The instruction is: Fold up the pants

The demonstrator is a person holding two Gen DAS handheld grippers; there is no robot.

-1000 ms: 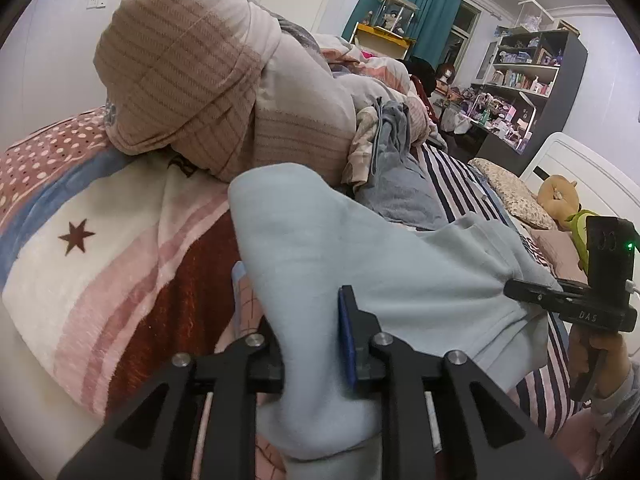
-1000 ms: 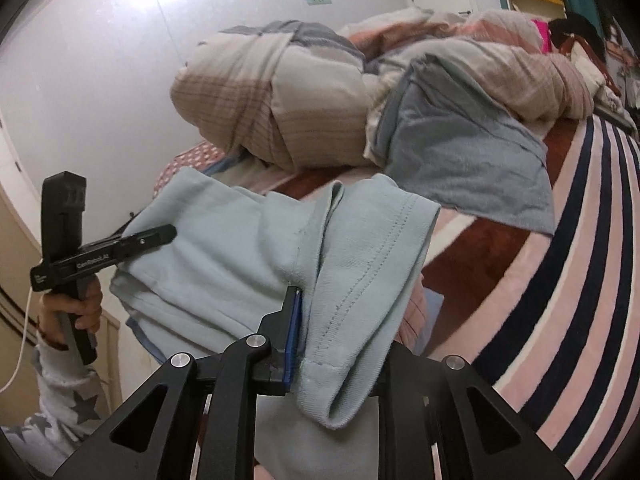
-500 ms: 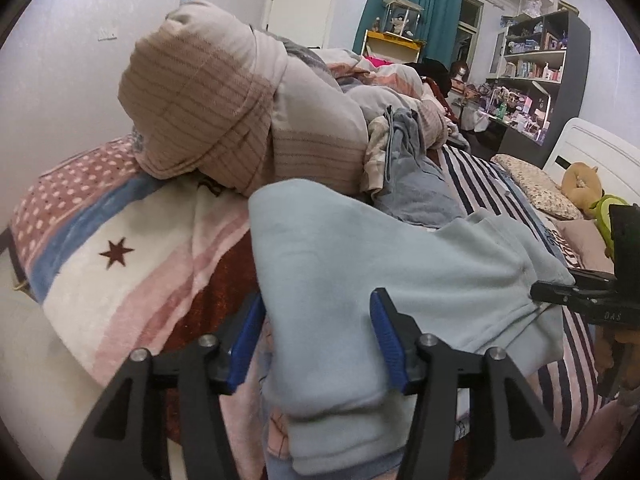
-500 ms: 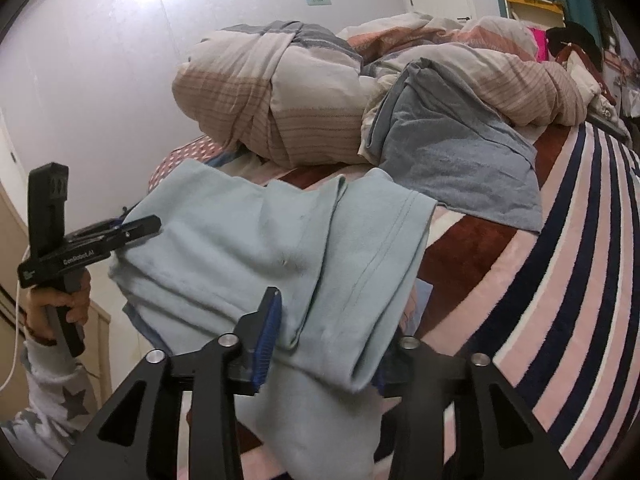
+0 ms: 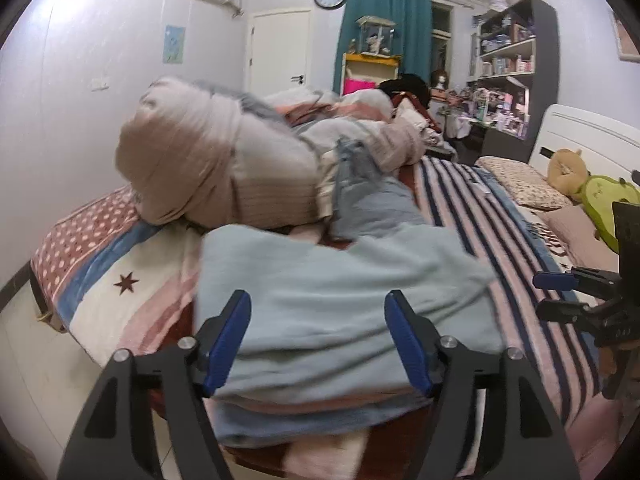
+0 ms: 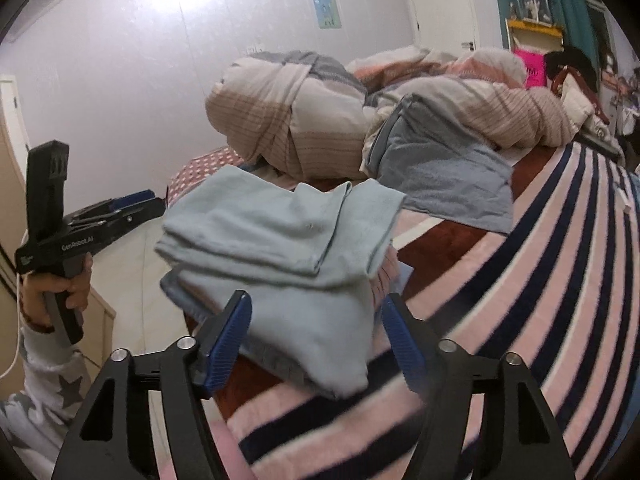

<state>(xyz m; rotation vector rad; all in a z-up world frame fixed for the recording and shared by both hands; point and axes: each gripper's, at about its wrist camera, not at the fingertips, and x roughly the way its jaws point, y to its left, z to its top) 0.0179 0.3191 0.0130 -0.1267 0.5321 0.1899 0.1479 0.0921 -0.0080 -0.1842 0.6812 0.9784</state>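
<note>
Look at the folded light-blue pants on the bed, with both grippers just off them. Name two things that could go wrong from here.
1. The light-blue pants lie near the bed's edge, one end hanging towards the floor; a nudge might slide them off.
2. The left gripper and right gripper have jaws opening, pads clear of the cloth; a finger could snag the loose top layer and undo the fold.
3. The grey-blue garment lies close behind and could get mixed in.

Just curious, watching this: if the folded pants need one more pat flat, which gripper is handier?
Probably the right gripper: the light blue pants lie just beyond its opening fingers, nothing gripped. The left gripper is similarly close, also opening.
</note>
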